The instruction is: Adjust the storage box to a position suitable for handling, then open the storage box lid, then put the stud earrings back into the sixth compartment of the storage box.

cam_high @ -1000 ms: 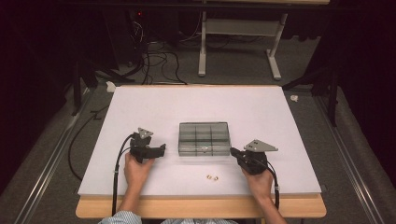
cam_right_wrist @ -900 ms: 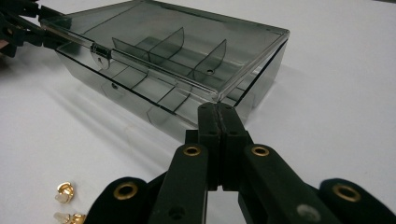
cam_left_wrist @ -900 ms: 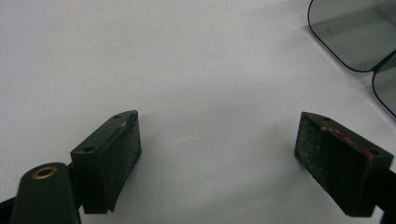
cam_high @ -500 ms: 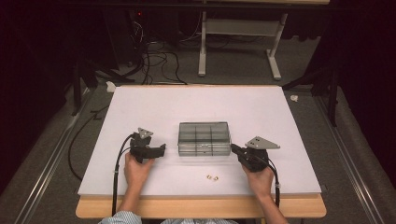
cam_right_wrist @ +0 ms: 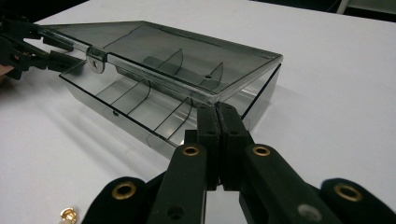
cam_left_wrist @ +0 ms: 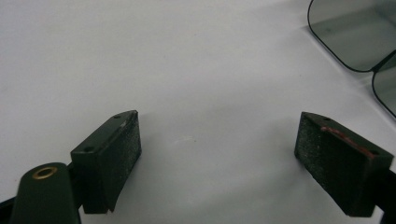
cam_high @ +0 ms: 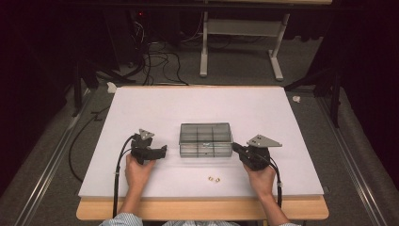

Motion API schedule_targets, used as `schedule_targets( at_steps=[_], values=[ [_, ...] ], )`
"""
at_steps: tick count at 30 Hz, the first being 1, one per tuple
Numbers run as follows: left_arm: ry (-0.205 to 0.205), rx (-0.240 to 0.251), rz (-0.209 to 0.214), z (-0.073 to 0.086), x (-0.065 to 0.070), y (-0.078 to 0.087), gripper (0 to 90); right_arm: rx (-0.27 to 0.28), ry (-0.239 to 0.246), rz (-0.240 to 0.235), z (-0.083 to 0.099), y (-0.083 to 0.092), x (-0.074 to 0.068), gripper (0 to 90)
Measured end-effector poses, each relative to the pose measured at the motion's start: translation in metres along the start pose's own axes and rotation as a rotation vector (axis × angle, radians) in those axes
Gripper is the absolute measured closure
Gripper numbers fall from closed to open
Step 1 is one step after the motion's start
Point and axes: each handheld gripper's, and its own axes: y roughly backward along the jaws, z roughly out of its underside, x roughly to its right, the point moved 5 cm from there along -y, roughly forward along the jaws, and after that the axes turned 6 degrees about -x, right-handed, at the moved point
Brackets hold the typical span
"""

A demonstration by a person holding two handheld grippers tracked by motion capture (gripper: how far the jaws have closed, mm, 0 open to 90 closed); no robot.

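White table (cam_high: 188, 108), clear box (cam_high: 205, 139), brass bits (cam_high: 214, 179)

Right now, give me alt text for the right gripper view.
The right gripper, jaws shut, points at the near corner of a clear smoky compartment box with its latched lid closed, on a white table. A small brass piece lies at the lower left.

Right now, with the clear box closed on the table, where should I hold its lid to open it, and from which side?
Grip the lid's front lip beside the small latch of the clear box, coming from the person's side. The latch sits on that long edge, so the hinge is probably opposite. The right gripper, shut, is already at that corner.
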Motion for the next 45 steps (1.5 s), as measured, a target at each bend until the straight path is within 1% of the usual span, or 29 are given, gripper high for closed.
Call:
schedule_targets(
  at_steps=[4, 6, 10, 16, 23, 26, 30, 43, 45],
  values=[
    [0.0, 0.0, 0.0, 0.0, 0.0, 0.0, 14.9, -0.007, 0.003, 0.0, -0.002, -0.001, 0.0, 90.0],
    [0.0, 0.0, 0.0, 0.0, 0.0, 0.0, 14.9, -0.009, -0.003, -0.006, -0.003, -0.001, -0.001, 90.0],
    [0.0, 0.0, 0.0, 0.0, 0.0, 0.0, 14.8, -0.005, -0.003, -0.008, -0.006, -0.001, -0.001, 90.0],
    [-0.001, 0.0, 0.0, 0.0, 0.0, 0.0, 14.9, -0.011, 0.018, -0.017, -0.01, -0.005, -0.004, 89.9],
    [0.0, 0.0, 0.0, 0.0, 0.0, 0.0, 14.9, -0.007, 0.014, -0.019, -0.013, -0.007, -0.005, 90.0],
    [0.0, 0.0, 0.0, 0.0, 0.0, 0.0, 14.9, -0.006, 0.02, -0.024, -0.014, -0.008, -0.006, 90.0],
    [0.001, 0.0, -0.001, 0.0, 0.0, 0.0, 14.9, -0.001, 0.019, -0.027, -0.017, -0.009, -0.005, 90.0],
    [0.0, -0.005, 0.0, 0.0, 0.0, 0.0, 14.7, -0.019, 0.022, -0.027, -0.019, -0.011, -0.003, 90.0],
    [-0.001, -0.006, 0.0, 0.0, 0.0, 0.0, 14.7, -0.013, 0.028, -0.025, -0.021, -0.011, -0.003, 90.0]
  ],
)
